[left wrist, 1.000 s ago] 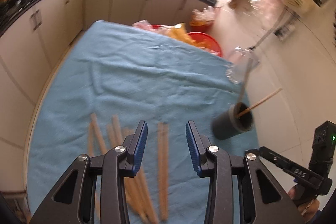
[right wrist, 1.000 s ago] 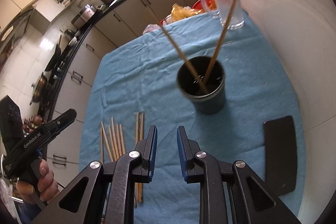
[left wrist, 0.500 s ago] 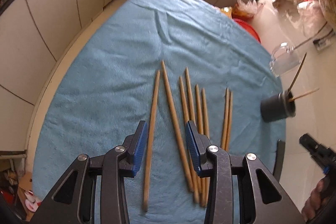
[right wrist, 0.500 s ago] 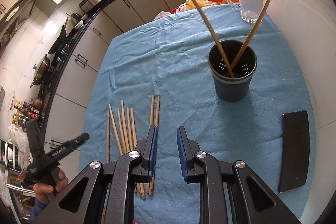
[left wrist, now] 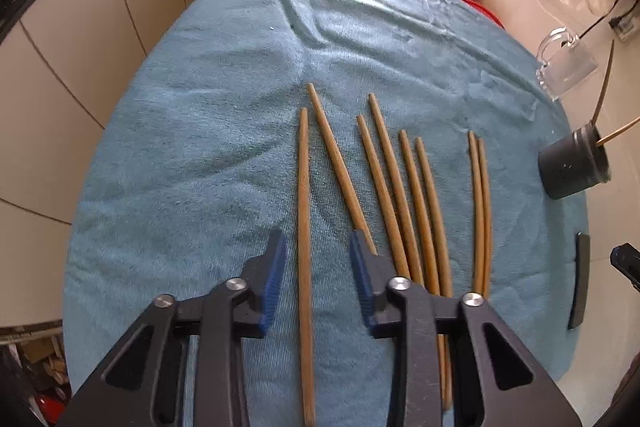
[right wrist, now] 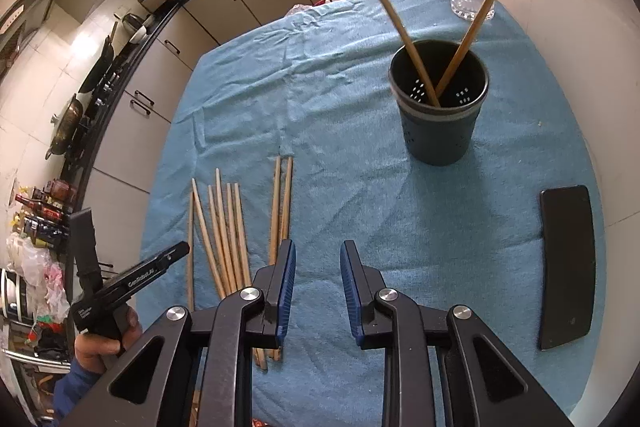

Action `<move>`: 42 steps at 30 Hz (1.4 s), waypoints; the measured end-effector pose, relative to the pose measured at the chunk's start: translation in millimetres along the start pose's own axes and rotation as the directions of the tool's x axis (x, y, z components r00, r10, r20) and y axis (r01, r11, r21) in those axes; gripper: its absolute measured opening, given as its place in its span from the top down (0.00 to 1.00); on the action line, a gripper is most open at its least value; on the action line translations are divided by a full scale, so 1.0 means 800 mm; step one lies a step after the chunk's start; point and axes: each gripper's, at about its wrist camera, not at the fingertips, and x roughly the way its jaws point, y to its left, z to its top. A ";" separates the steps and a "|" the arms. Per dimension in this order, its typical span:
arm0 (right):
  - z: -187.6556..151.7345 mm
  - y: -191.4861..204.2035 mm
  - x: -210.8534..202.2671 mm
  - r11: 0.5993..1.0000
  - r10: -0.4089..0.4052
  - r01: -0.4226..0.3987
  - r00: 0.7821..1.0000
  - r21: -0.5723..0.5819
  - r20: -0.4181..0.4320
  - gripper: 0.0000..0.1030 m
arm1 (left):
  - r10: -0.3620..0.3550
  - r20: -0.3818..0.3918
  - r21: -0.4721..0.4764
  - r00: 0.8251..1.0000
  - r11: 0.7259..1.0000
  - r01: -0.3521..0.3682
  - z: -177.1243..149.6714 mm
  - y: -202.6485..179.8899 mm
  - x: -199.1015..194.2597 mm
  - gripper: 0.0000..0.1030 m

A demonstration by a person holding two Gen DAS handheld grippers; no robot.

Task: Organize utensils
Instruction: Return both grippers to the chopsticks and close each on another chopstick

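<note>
Left gripper [left wrist: 316, 251]: had come down over the row of loose chopsticks on the blue cloth [left wrist: 224, 99], jaws closing astride the leftmost chopstick [left wrist: 303, 195], pads not yet touching it, so a pickup looked imminent. Holder cup [right wrist: 439, 107], at right: held two chopsticks. Right gripper [right wrist: 317, 269]: jaws opening slightly, nothing between them.

Beside the dark holder [left wrist: 574, 167], the loose chopsticks' [left wrist: 404, 195] near ends vanish under the left gripper [left wrist: 316, 247], uncounted
</note>
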 end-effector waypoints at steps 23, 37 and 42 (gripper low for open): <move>0.027 0.062 0.158 0.999 -0.048 0.046 0.995 -0.025 -0.092 0.77 | 0.060 0.096 0.169 0.994 0.983 -0.076 -0.001 -0.009 0.020 0.93; 0.016 0.078 0.184 0.978 -0.190 0.184 0.980 -0.102 -0.057 0.90 | 0.050 0.136 0.180 0.989 0.981 -0.074 0.003 -0.009 0.023 0.93; 0.022 0.088 0.189 0.960 -0.237 0.229 0.971 -0.158 -0.031 0.91 | 0.046 0.141 0.197 0.989 0.978 -0.074 0.014 -0.011 0.027 0.93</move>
